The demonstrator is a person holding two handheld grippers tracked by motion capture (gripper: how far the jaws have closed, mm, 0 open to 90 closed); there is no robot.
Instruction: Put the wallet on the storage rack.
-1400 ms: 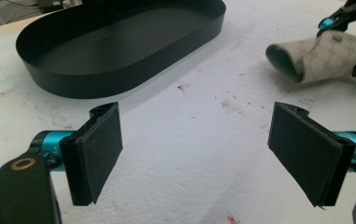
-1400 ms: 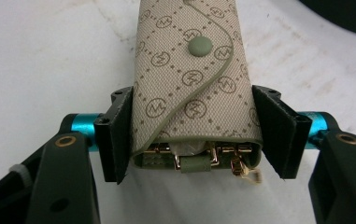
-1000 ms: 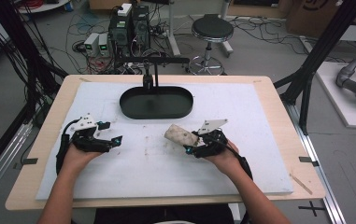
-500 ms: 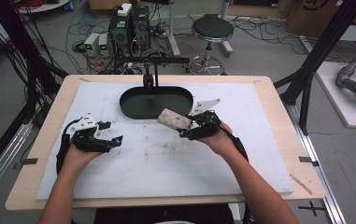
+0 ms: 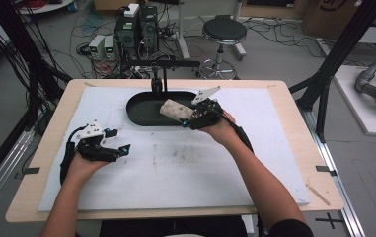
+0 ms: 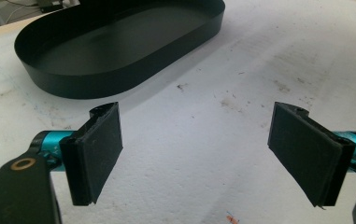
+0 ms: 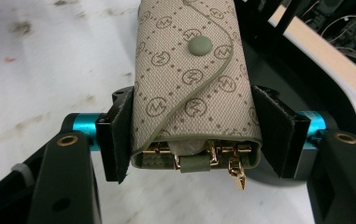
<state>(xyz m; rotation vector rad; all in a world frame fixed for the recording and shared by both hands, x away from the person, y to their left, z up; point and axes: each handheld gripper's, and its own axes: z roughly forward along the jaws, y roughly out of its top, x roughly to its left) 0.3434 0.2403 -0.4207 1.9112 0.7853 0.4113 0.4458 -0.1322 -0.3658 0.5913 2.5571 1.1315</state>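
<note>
We hold the key pouch (image 7: 192, 88) in the right hand-held gripper (image 5: 189, 117), its jaws closed on the pouch's two long sides near the open end, where gold hooks and a green strap peek out. In the high view the pouch (image 5: 175, 110) now hangs over the near rim of the tray (image 5: 141, 112); a second ago it was over the bare sheet, nearer to us, so we have carried it forward and up toward the tray. We judge that the carry is nearly over and that what remains is to lower the pouch inside the wall and let go.

The pouch is a beige woven fabric printed with small round emblems and dotted diagonal lines, with a curved flap edged in green and closed by a matte green snap. It looks soft but well filled, so the pads press into it slightly.

The tray is a shallow oval of matte black with a low upright wall (image 6: 133, 74). Our left hand-held gripper (image 5: 120, 148) rests on the white foam sheet (image 5: 200, 168), jaws wide apart with nothing between them, as it was before. The sheet is rough and scuffed with grey marks, and covers the wooden table (image 5: 294, 98).
</note>
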